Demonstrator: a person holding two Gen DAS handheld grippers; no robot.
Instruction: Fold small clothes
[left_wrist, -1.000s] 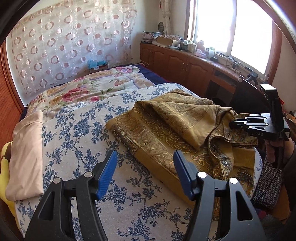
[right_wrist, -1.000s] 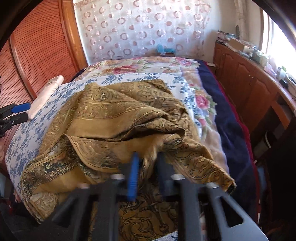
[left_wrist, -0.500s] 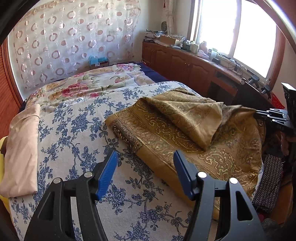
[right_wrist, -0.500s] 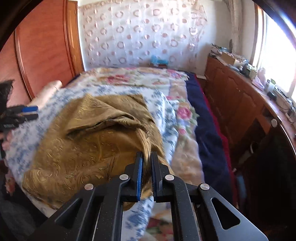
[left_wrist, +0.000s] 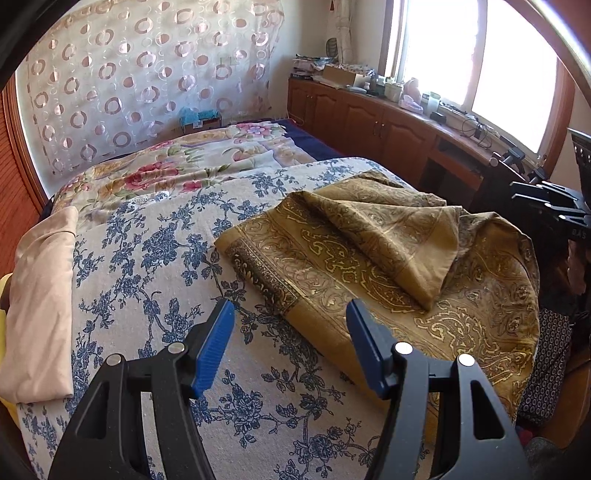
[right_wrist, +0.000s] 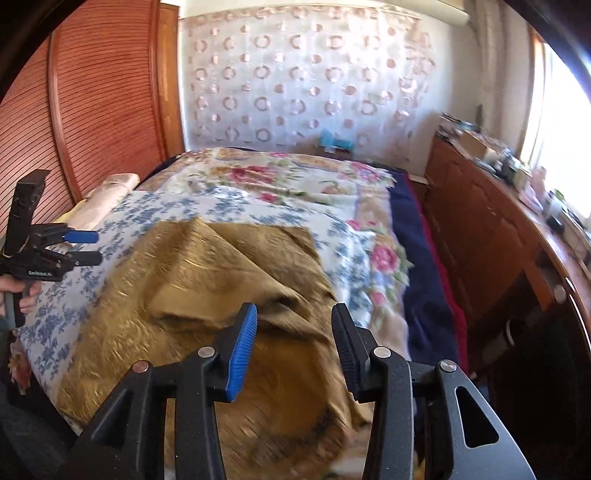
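Note:
A gold patterned cloth (left_wrist: 388, 266) lies spread on the bed's near right corner, with one corner flap folded over its middle; it also shows in the right wrist view (right_wrist: 207, 280), blurred. My left gripper (left_wrist: 290, 332) is open and empty, hovering above the blue-flowered sheet just left of the cloth's edge. My right gripper (right_wrist: 293, 332) is open and empty above the cloth's right side. It appears at the right edge of the left wrist view (left_wrist: 546, 199), and the left gripper appears at the left of the right wrist view (right_wrist: 79, 247).
The bed has a blue-flowered sheet (left_wrist: 147, 258) and a floral quilt (left_wrist: 177, 166) behind it. A folded beige cloth (left_wrist: 40, 295) lies along the left edge. Wooden cabinets (left_wrist: 369, 118) with clutter stand under the window on the right. A wooden wardrobe (right_wrist: 92, 110) is at left.
My right gripper has opened and let go of the gold cloth after pulling it toward the bed's right edge. The cloth now lies flatter. The left gripper stayed open, almost still.

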